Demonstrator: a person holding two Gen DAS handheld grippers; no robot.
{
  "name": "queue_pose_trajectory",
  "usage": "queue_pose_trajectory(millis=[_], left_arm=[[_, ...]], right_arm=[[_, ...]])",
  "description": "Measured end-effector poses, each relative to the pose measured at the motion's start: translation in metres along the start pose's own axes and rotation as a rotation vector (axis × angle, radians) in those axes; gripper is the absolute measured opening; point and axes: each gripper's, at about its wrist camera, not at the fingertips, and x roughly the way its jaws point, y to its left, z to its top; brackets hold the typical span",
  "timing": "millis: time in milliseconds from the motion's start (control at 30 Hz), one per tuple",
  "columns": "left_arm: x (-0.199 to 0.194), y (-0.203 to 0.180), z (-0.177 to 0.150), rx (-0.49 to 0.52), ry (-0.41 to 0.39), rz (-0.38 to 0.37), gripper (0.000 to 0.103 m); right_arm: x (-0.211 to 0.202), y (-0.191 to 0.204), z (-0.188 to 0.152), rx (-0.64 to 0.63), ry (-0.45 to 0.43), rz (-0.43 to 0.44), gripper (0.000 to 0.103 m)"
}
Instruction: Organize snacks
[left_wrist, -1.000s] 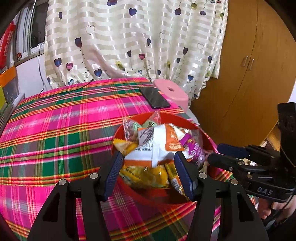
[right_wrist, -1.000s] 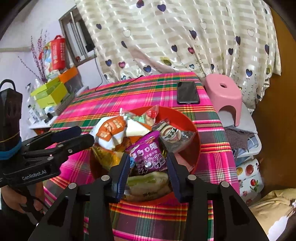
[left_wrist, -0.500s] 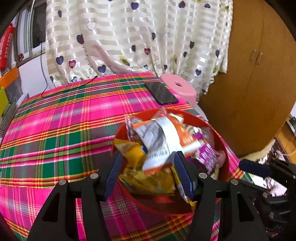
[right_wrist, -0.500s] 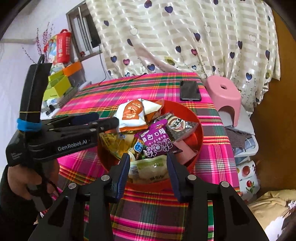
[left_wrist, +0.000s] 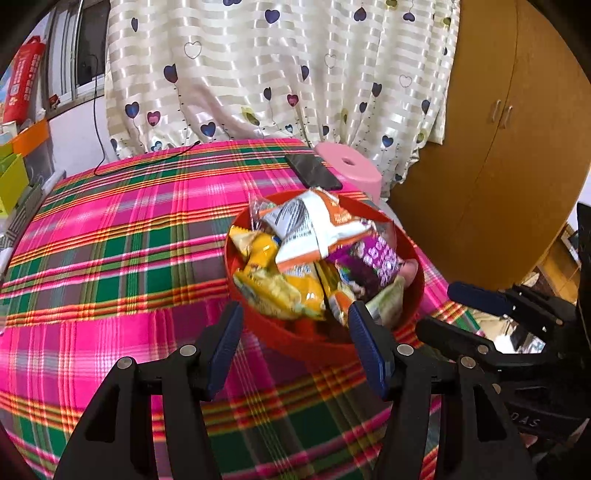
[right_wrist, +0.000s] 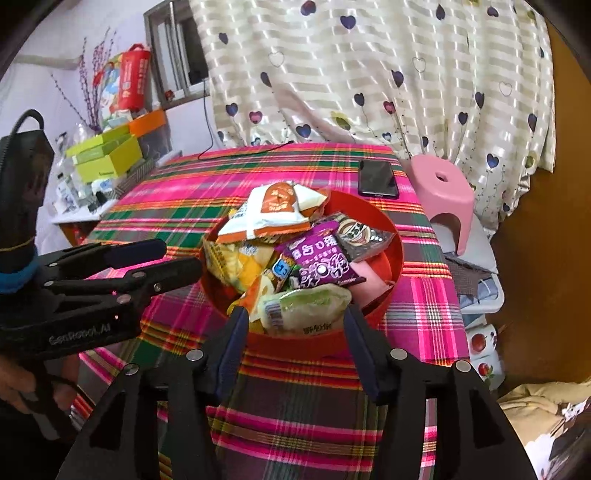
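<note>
Plaid cloth: pink, green and orange checks covered the counter (left_wrist: 110, 258), which filled most of both views.
Curtain: a cream heart-printed curtain (left_wrist: 277, 74) hung behind the counter's far edge.
Cupboard: a brown wooden cupboard (left_wrist: 498, 147) stood to the right in the left wrist view.
Stool: a pink plastic stool (right_wrist: 443, 192) stood just beyond the counter's far right corner.
Bowl: a round red bowl (right_wrist: 391, 291) sat on the counter near its right side, heaped with snack packets.
Left hand-held gripper: the left hand-held gripper (left_wrist: 295, 332) hovered near the bowl's near rim, jaws moderately wide, nothing between the pads.
Right hand-held gripper: the right hand-held gripper (right_wrist: 293, 328) hung at the bowl's near edge, jaws opening; a pale green packet (right_wrist: 306, 306) lay between the tips, apparently not pressed by them.
White-and-orange packet: a white-and-orange packet (right_wrist: 273, 210) lay on top at the far side of the heap.
Purple packet: a purple packet (right_wrist: 321, 262) rested mid-bowl, just beside a dark packet (right_wrist: 362, 232).
Yellow packets: yellow packets (left_wrist: 273, 284) filled the bowl's left part.
Phone: a dark phone (right_wrist: 378, 179) lay flat on the cloth beyond the bowl.
</note>
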Motion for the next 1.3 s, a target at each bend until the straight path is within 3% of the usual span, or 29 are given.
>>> queue_pose_trajectory(millis=[633,1300], left_arm=[[0.005,-0.015,-0.026,0.038,0.018,0.042,0.060],[0.011,-0.009,-0.029,0.027,0.027,0.060,0.060]], right_arm=[[0.004,0.007,-0.019,-0.028,0.022,-0.044,0.058],[0.014,0.011,-0.018,-0.034,0.048,-0.043,0.059]])
